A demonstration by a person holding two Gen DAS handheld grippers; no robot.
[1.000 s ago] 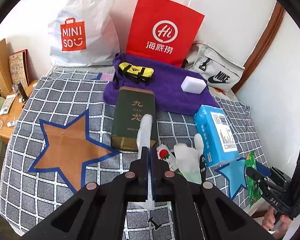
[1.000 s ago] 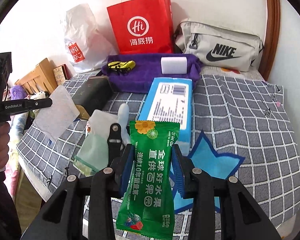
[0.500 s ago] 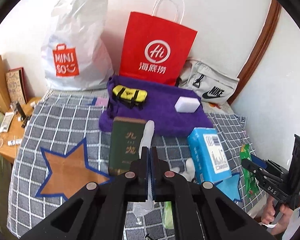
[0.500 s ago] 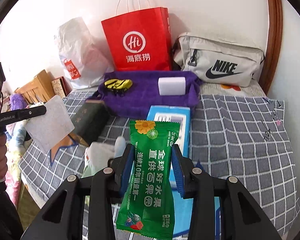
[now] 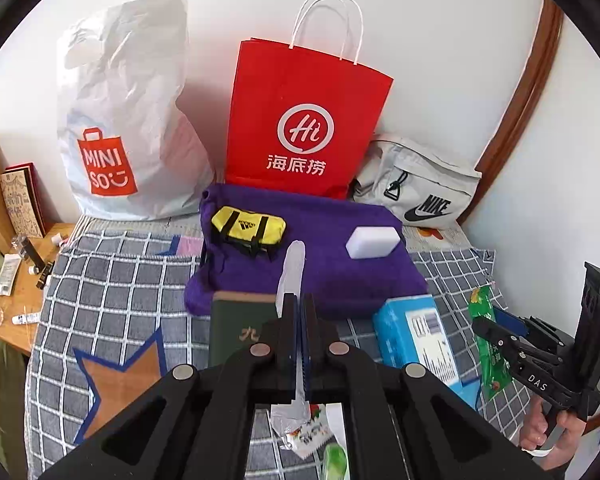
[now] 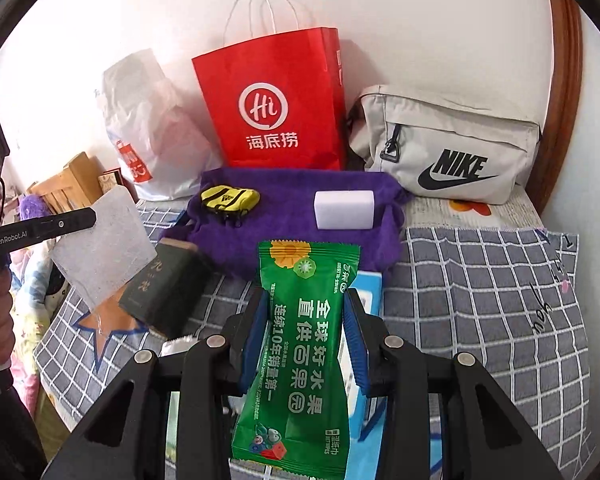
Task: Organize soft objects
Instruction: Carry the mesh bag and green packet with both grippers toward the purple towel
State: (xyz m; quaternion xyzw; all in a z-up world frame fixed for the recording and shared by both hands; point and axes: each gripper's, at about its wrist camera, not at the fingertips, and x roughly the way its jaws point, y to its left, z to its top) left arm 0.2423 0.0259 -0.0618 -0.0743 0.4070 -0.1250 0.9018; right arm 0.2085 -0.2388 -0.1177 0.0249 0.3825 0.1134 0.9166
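My left gripper (image 5: 299, 304) is shut on a flat clear-white plastic packet (image 5: 292, 268), held edge-on above the bed; in the right wrist view the packet (image 6: 100, 248) hangs from the left gripper (image 6: 88, 218). My right gripper (image 6: 306, 312) is shut on a green wet-wipes packet (image 6: 304, 344), also seen at the right of the left wrist view (image 5: 488, 344). A purple towel (image 5: 320, 264) lies at the back of the bed with a yellow mini bag (image 5: 248, 228) and a white sponge block (image 5: 374, 242) on it.
A dark green book (image 5: 236, 328) and a blue tissue pack (image 5: 416, 340) lie on the checked bedspread (image 5: 120, 280). A small snack wrapper (image 5: 304, 432) lies below my left gripper. A red paper bag (image 5: 304, 124), a white Miniso bag (image 5: 120, 120) and a grey Nike bag (image 5: 420, 184) stand against the wall.
Both grippers have risen and moved toward the purple towel with their packets still held. The items on the bedspread have slid lower in both views.
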